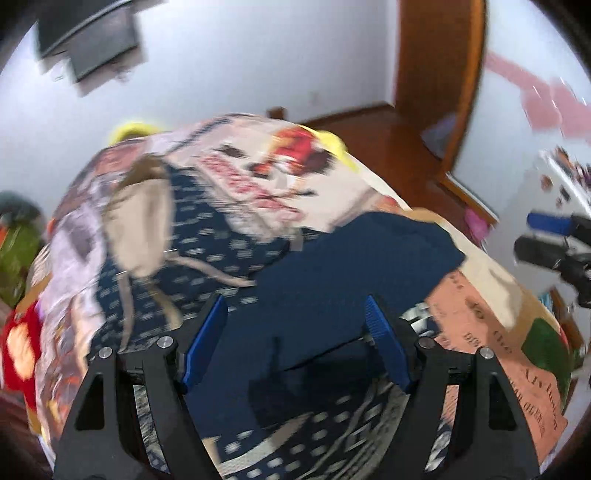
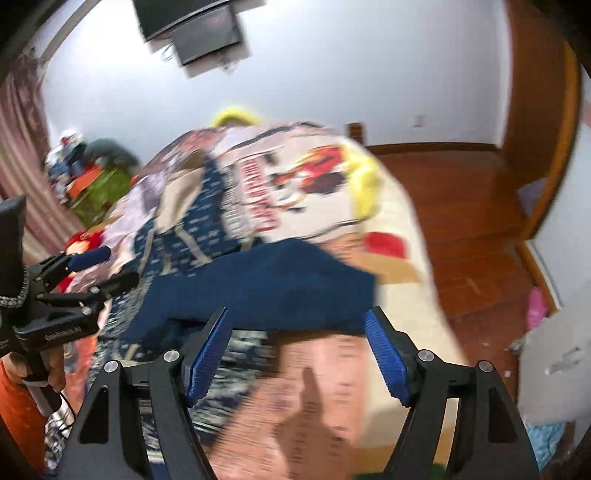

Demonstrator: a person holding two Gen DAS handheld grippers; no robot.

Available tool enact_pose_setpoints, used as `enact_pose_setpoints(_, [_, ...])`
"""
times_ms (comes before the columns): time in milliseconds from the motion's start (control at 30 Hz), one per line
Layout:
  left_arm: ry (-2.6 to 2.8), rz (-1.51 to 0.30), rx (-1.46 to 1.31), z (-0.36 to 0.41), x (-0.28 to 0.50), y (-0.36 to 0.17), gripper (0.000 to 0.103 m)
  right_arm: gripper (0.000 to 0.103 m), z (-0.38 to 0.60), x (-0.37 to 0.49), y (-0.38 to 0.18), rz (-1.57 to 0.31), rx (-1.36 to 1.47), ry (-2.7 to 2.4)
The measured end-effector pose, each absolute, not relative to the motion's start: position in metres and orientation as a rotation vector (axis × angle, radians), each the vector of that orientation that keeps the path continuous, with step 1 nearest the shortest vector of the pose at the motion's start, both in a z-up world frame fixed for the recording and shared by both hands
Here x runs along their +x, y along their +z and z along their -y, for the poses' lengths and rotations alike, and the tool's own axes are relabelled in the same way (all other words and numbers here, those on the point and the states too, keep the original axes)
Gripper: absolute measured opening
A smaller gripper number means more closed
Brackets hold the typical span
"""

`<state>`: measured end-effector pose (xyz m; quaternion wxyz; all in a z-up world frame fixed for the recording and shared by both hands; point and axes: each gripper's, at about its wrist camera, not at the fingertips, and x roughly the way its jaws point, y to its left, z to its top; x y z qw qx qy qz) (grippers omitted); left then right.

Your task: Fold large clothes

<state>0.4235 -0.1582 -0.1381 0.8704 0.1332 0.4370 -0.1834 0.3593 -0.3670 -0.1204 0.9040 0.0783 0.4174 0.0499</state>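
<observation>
Blur smears both of my wrist views, but the main things read clearly. I take the plain navy garment (image 1: pixel 332 295) as my landmark: it lies spread on the bed's printed cover (image 1: pixel 480 314), roughly across the near middle of it. My left gripper (image 1: pixel 295 343) hangs just above the garment's near part with its blue pads wide apart and nothing caught between them; the cloth below looks free of both pads. My right gripper (image 2: pixel 299 354) sits at the garment's near edge, over the pinkish lettered patch of the cover, jaws likewise spread and empty. Beyond the garment, on its far left, a navy dotted piece of clothing (image 1: pixel 207 236) with a beige lining lies rumpled. To the garment's right the bed ends and wooden floor (image 2: pixel 461 206) shows. Far behind it, a dark screen (image 2: pixel 192 26) hangs on the white wall.
</observation>
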Motion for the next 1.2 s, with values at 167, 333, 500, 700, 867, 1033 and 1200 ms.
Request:
enact_pose_setpoints(167, [-0.523, -0.996, 0.373, 0.233, 0.43, -0.167, 0.076, 0.073, 0.41, 0.347, -0.129, -0.86, 0.187, 0.024])
enact_pose_setpoints(333, [-0.51, -0.991, 0.596, 0.287, 0.428, -0.203, 0.076, 0.073, 0.434, 0.34, -0.145, -0.885, 0.231, -0.003])
enact_pose_setpoints(500, [-0.475, -0.892, 0.632, 0.297, 0.427, -0.205, 0.065, 0.073, 0.441, 0.34, -0.157, -0.904, 0.244, -0.012])
enact_pose_setpoints(700, [-0.461, -0.883, 0.527, 0.284, 0.436, -0.186, 0.014, 0.073, 0.433, 0.342, -0.166, -0.932, 0.224, 0.004])
enact_pose_setpoints(867, [-0.448, -0.858, 0.345, 0.252, 0.446, -0.15, 0.011, 0.073, 0.418, 0.343, -0.16, -0.919, 0.192, 0.034])
enact_pose_setpoints(1033, [-0.41, -0.787, 0.246, 0.209, 0.446, -0.108, 0.01, 0.073, 0.399, 0.342, -0.148, -0.898, 0.165, 0.067])
enact_pose_setpoints(1200, [-0.35, -0.734, 0.169, 0.154, 0.445, -0.081, 0.01, 0.073, 0.375, 0.344, -0.136, -0.867, 0.117, 0.092])
